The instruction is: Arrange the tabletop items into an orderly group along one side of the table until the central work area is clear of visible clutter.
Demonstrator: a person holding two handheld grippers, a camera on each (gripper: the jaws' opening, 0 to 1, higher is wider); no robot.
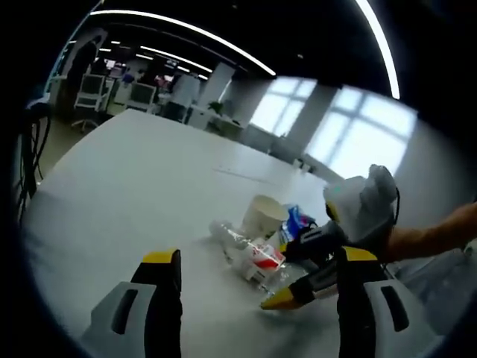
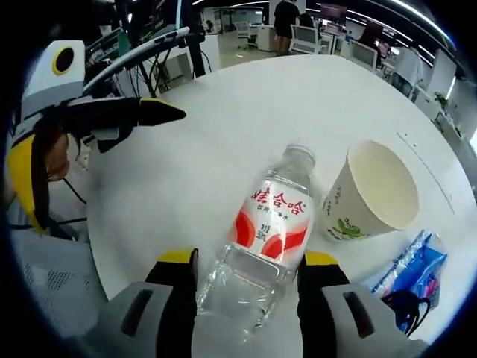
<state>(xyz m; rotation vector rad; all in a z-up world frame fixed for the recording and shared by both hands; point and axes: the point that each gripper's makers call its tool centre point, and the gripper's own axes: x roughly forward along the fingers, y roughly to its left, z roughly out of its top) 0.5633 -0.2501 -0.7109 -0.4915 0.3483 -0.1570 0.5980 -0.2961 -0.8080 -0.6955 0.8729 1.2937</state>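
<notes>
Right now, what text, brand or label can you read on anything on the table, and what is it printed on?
"娃哈哈" in white on the red label of the water bottle; the smaller line under it is too blurred to read.
Paper cup: green print low on its side, too small to read.
Blue packet: no legible text.

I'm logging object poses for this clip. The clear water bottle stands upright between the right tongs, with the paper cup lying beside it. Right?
Not quite. The water bottle lies on its side on the table, not upright, as the right gripper view shows. It is between the right tongs, and the paper cup lies beside it.
</notes>
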